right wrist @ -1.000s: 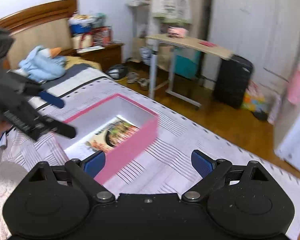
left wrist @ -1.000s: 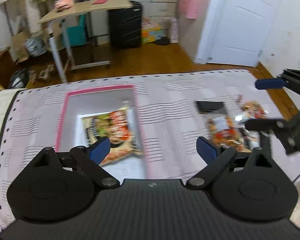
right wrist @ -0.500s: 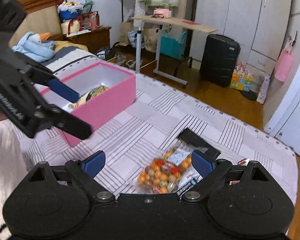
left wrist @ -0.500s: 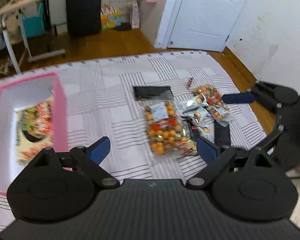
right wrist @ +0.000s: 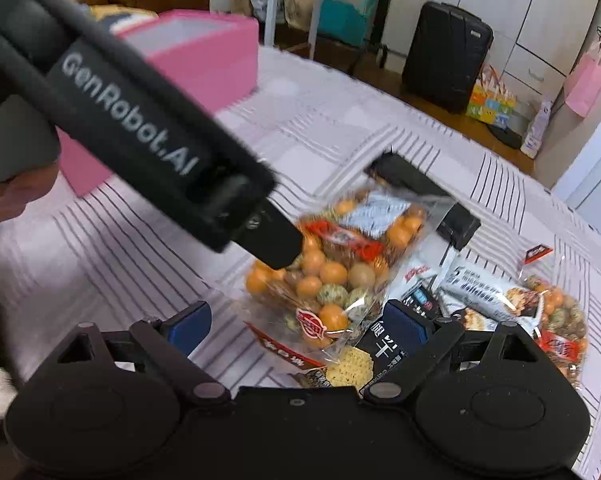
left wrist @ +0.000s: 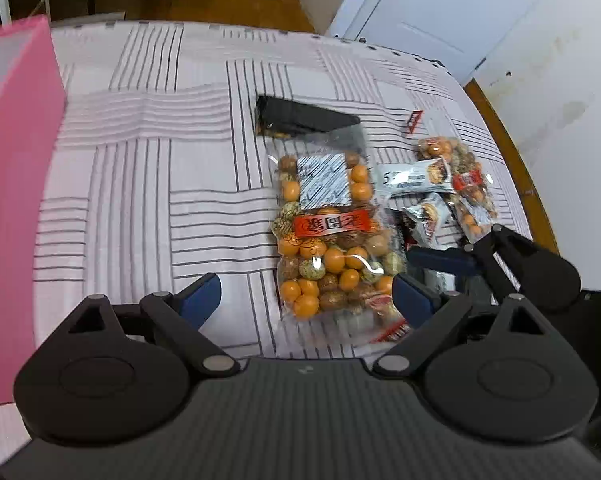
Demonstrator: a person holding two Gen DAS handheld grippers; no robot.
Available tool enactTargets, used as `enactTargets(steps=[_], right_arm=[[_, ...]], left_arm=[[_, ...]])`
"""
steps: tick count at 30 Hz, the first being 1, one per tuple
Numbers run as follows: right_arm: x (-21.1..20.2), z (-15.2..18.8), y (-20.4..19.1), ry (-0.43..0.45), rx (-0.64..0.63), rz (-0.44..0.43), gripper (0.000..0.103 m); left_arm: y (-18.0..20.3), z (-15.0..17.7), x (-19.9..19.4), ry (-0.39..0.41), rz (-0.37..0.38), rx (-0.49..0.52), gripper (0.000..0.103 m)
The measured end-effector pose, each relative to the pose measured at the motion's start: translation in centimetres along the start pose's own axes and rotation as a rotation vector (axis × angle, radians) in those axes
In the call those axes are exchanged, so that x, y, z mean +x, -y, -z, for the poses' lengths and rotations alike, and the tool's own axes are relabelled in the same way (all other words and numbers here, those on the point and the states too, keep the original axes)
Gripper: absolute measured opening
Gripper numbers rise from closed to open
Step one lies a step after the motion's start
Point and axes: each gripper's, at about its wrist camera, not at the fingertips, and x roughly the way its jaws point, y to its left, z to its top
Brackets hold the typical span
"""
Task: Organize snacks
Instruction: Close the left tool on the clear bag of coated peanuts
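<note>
Both grippers, left gripper (left wrist: 306,296) and right gripper (right wrist: 296,322), have dropped wide open, empty, over the clear snack bag (left wrist: 328,236).

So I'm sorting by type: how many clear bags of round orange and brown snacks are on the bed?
2. The large bag lies mid-bed ahead of the left gripper; the smaller bag lies to its right, partly under white packets. More may be hidden.

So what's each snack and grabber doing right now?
Big candy bag: lying flat on the bed, sealed, untouched.
Small candy bag: flat, beneath white bar packets.
Black packet: flat, partly under the big bag.
Pink box: open-topped.
Left gripper: open, empty.
Right gripper: open, empty.
</note>
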Motion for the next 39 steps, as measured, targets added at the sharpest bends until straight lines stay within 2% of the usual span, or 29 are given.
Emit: enactTargets(steps=[4,10,12,14,17,21,23,31,35,39], right_arm=[[0.9,0.9,-0.1,0.024,-0.022,0.062,0.093],[1.5,1.5,-0.1,0.05,-0.039,0.081,0.086],[1.8,1.9,-1.0,0.043,-0.1,0.127,0.083],[1.5,2.0,-1.5,0.048,-0.12,0.15,0.083],[0.9,1.7,-2.5,0.025,-0.148,0.206,0.083],[-0.2,1.4,-3.4,0.05,-0.133,0.173,0.084],[-0.1,1.3,-3.8,0.042,-0.122,0.168,0.089],[1.2,0.7,-3.2,0.028,-0.013,0.171,0.092],[0.7,0.7,-3.4,0.063,-0.017,0.16,0.089],[0.1,0.7,-4.7,0.094,-0.041,0.154,0.088]], left_arm=[[-0.8,0.2,1.7,0.023,0.004,0.0,0.092],[-1.9,-0.3,3.4,0.033,0.128,-0.091,0.091],[-2.1,-0.4,3.9,0.027,0.14,-0.105,0.09],[-2.4,-0.5,4.7,0.009,0.16,-0.131,0.082],[-3.2,-0.3,5.8,-0.017,0.21,-0.186,0.081],[-3.5,-0.4,6.2,-0.03,0.243,-0.222,0.077],[-3.5,-0.3,6.3,-0.054,0.276,-0.228,0.076],[-2.0,0.2,6.1,-0.05,0.245,-0.187,0.075],[-2.6,0.2,5.3,-0.047,0.253,-0.224,0.075],[-2.8,0.7,3.8,-0.034,0.22,-0.231,0.075]])
